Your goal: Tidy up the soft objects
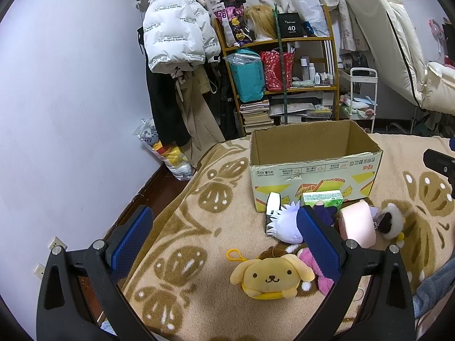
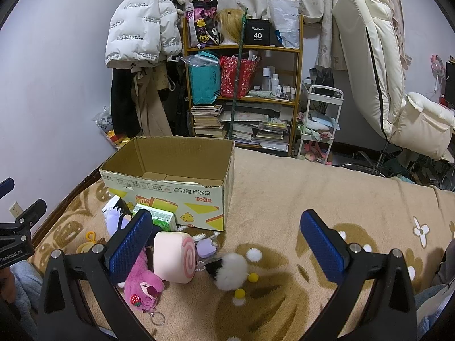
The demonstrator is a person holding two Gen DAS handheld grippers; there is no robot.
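Observation:
An open, empty cardboard box (image 1: 312,167) (image 2: 170,187) stands on a beige blanket. In front of it lie soft toys: a yellow dog plush (image 1: 270,277), a white-haired doll (image 1: 284,221), a pink swirl-roll cushion (image 2: 175,257) (image 1: 358,223), a pink bear plush (image 2: 143,281), a white fluffy pom-pom toy (image 2: 230,270) and a green tissue pack (image 1: 322,199). My left gripper (image 1: 224,230) is open and empty above the blanket, left of the toys. My right gripper (image 2: 224,238) is open and empty, above the roll cushion and pom-pom.
A beige blanket with brown butterfly patterns (image 2: 284,199) covers the bed. Behind it stand a cluttered wooden shelf (image 2: 244,93), hung coats (image 1: 176,37), a white trolley (image 2: 321,119) and a cream recliner chair (image 2: 378,71). The bed's left edge drops to a dark floor (image 1: 159,184).

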